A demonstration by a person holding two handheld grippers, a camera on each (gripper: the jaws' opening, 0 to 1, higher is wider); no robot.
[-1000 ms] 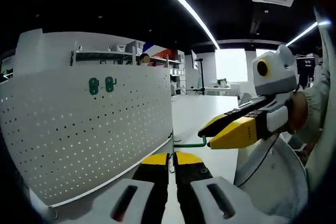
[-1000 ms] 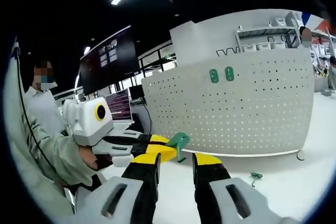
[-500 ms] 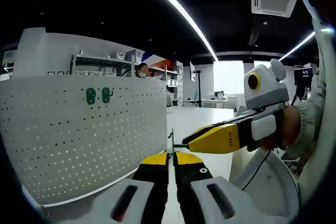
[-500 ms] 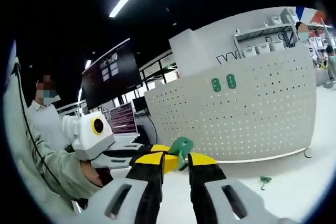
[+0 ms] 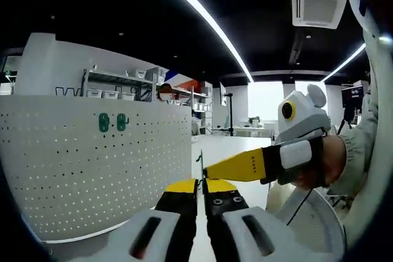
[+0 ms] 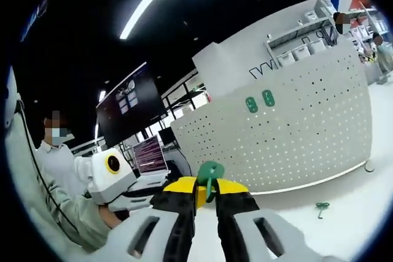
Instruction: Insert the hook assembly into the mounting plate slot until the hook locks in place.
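Item: green plastic hook (image 6: 210, 173), pinched in your right tool (image 6: 205, 189); left tool (image 5: 201, 186) shut. Keep it level approaching the white perforated pegboard (image 6: 295, 133).

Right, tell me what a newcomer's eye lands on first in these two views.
First the big white pegboard, upright and curved across the right gripper view, with two green plates high on its face. Next, the green hook pinched between the right gripper jaws, close up at the bottom. In the left gripper view, the left gripper is closed too, and the other gripper's yellow jaw reaches in from the right.
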